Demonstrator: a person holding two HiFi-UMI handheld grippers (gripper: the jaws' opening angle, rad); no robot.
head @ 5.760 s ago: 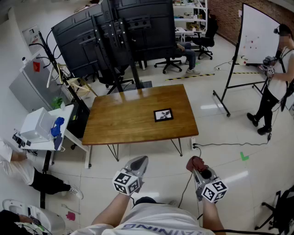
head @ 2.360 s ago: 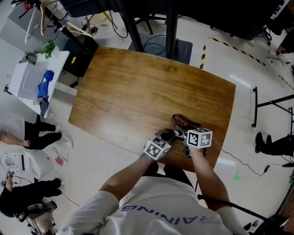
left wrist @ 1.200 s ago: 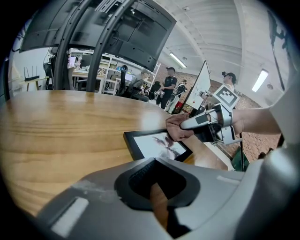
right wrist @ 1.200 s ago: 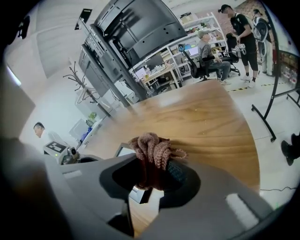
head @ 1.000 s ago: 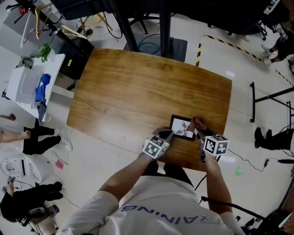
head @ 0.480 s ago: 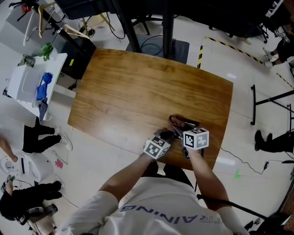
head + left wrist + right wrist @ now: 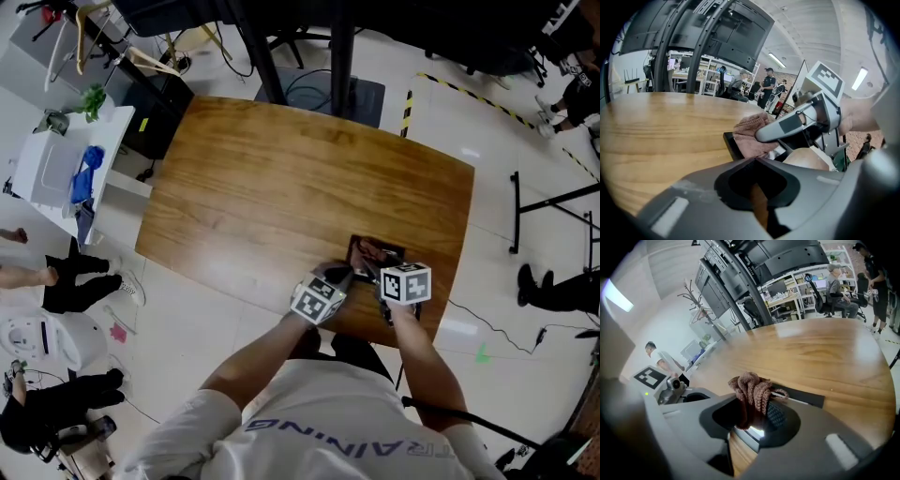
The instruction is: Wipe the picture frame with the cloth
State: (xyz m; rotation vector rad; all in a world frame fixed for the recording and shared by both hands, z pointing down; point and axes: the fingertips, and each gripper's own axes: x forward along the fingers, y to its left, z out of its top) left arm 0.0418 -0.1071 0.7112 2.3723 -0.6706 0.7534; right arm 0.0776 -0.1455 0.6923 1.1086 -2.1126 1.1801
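The black picture frame point(image 7: 359, 249) lies flat near the front right of the wooden table point(image 7: 272, 178). A reddish-brown cloth point(image 7: 378, 253) rests bunched on its glass, and my right gripper point(image 7: 379, 263) is shut on it. The right gripper view shows the cloth point(image 7: 750, 387) sticking up from between the jaws over the frame point(image 7: 808, 400). My left gripper point(image 7: 343, 275) is shut, its tips at the frame's left edge. In the left gripper view the frame's corner point(image 7: 731, 143), the cloth point(image 7: 751, 135) and the right gripper's fingers point(image 7: 787, 126) lie just ahead of the left gripper point(image 7: 757, 161).
A white side table point(image 7: 47, 173) with a blue item point(image 7: 91, 159) stands left of the table. Dark monitor stand posts point(image 7: 342, 37) rise behind it. People's legs show at the left point(image 7: 66, 281) and right point(image 7: 562, 291) floor edges. The table's front edge runs just below the frame.
One second ago the cloth sat at the frame's right side with the picture showing. The right gripper then dragged it left across the glass, and it has now shifted slightly back right. The left gripper stayed put.
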